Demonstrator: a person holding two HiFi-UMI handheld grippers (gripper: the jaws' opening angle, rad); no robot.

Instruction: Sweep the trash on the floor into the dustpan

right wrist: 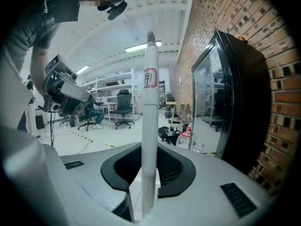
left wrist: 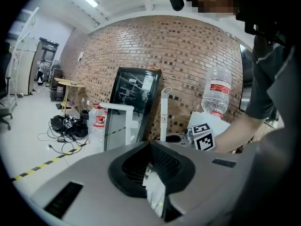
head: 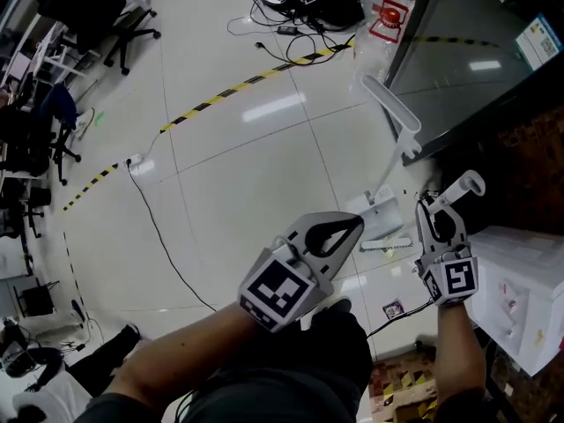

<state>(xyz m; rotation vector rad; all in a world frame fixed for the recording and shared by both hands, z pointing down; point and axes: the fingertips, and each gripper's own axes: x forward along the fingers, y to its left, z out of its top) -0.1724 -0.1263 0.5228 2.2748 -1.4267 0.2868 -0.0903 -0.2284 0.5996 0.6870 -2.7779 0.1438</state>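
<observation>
Dustpan (head: 381, 215) sits on the floor (head: 247, 166) just beyond the left gripper (head: 352, 225), jaws closed on nothing; right gripper (head: 434, 210) jaws clamp the broom handle (right wrist: 150, 93) beside the dustpan, so I'd use short low strokes toward its mouth.

The dustpan (head: 384, 214) was white and sat on the floor just out from the front corner of the black glass-door cabinet (head: 476, 69). Its long white handle (head: 394, 113) rose upright in front of the cabinet's door. The broom was white too. Its pole (right wrist: 149, 126), marked with a small red label, stood upright beside the cabinet, clamped between the jaws of the right gripper (head: 438, 221). Its head (head: 388, 244) lay on the floor just beside the dustpan. A small printed scrap (head: 393, 308) lay further out from the cabinet.
</observation>
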